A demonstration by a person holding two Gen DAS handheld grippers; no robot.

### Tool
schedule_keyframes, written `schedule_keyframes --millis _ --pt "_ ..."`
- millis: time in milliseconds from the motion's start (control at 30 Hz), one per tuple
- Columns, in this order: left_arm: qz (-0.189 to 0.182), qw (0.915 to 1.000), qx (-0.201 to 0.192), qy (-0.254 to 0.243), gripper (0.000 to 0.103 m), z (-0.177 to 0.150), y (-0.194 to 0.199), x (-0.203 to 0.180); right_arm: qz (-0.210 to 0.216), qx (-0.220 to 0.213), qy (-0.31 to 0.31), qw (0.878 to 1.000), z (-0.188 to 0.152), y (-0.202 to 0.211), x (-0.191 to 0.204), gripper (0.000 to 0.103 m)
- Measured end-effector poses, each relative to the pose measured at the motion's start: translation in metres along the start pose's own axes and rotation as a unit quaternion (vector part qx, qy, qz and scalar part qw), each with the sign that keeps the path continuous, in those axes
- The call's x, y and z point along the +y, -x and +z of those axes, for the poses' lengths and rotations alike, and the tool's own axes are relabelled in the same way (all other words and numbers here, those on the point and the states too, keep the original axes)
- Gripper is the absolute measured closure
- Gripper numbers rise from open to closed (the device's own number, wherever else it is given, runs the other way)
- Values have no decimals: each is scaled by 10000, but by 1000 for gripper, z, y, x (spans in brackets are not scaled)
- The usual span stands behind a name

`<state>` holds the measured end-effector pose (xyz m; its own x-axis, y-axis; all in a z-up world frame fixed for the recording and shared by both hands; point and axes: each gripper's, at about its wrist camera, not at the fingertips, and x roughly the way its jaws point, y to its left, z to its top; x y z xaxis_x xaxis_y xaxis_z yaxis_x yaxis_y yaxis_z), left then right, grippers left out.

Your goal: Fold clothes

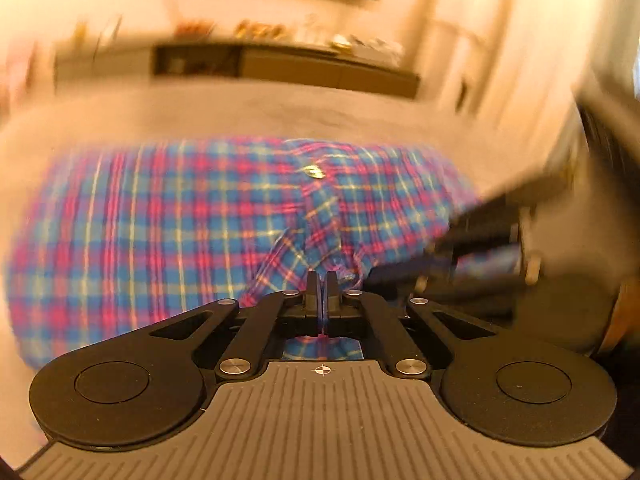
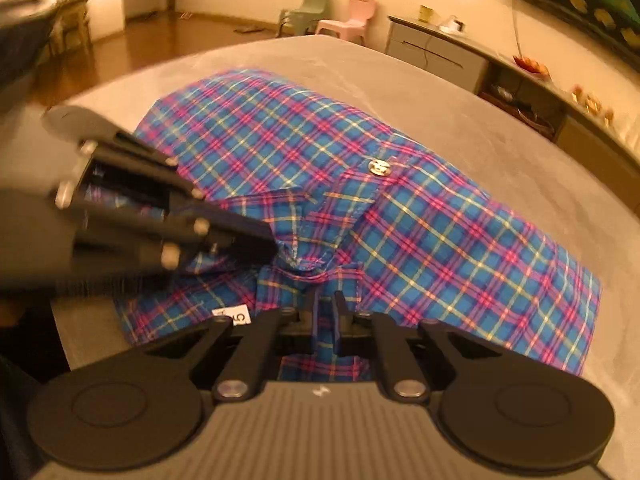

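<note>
A blue, pink and yellow plaid shirt [image 1: 160, 220] [image 2: 420, 220] lies spread on a grey table [image 2: 520, 140], with a metal snap button [image 2: 379, 167] facing up. My left gripper [image 1: 322, 280] is shut, its tips pinching a bunched fold of the shirt near the front edge. In the right wrist view it [image 2: 270, 248] comes in from the left and bites the same gathered cloth. My right gripper [image 2: 326, 300] has its fingers nearly together, with plaid cloth filling the narrow gap. It shows blurred at the right of the left wrist view [image 1: 380, 274].
A white size label [image 2: 234, 316] pokes out of the shirt near my right gripper. Bare grey table [image 1: 240, 116] runs beyond the shirt. A grey sideboard [image 2: 440, 56] and two small plastic chairs [image 2: 352, 16] stand behind the table.
</note>
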<state>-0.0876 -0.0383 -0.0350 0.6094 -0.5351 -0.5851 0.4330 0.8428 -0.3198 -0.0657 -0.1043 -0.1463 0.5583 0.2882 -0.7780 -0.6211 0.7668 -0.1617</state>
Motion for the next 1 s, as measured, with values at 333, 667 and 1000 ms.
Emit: schedule_keyframes --millis 333,667,1000 --pt "-402 9974 260 -531 103 -5 17 -15 557 1140 -161 9918 42 -14 -20 99" --pt "-53 9859 -41 -1674 103 -11 22 -50 685 -28 -1816 9810 0 15 -56 72" --pt "238 9728 134 -2299 103 -19 -12 -63 49 165 -741 9971 16 -8 -38 85"
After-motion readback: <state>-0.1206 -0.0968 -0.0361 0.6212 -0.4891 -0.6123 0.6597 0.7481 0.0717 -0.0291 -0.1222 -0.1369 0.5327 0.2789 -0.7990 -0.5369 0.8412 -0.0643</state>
